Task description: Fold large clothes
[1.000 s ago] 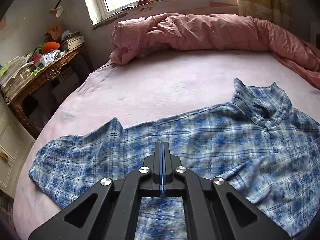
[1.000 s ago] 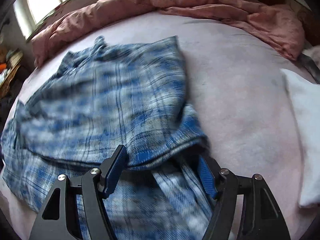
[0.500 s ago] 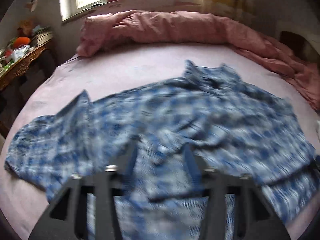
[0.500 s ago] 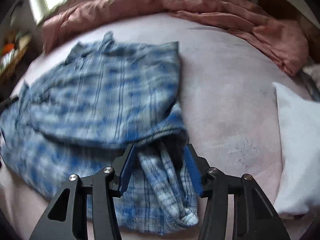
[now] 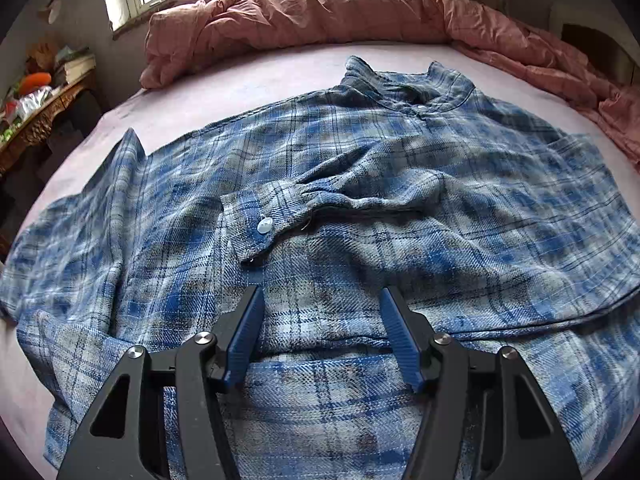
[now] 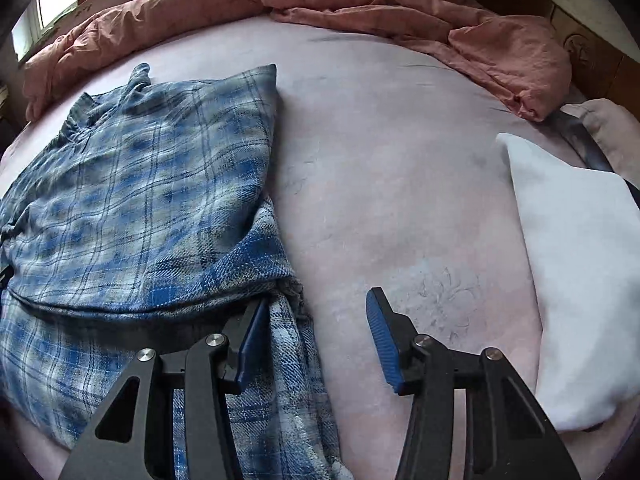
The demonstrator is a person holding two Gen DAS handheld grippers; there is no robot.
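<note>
Blue-and-white plaid flannel, soft and loosely woven, makes up the shirt [image 5: 360, 184] spread flat on the pale pink bed sheet [image 6: 400, 160]. Its collar [image 5: 404, 84] points toward the rumpled salmon duvet [image 5: 320, 12] at the far edge under the window, so the body's long axis runs from the grippers away to the duvet. One sleeve is folded across the chest, its buttoned cuff [image 5: 260, 224] lying near the middle. The left gripper [image 5: 320, 296] hangs over the lower body, jaws having just been opening, parted with cloth beneath them but not pinched. The right gripper [image 6: 316, 300] sits at the shirt's folded right edge, jaws having narrowed slightly, still apart, gripping nothing. A smooth white pillow [image 6: 580, 260] lies well to the right.
</note>
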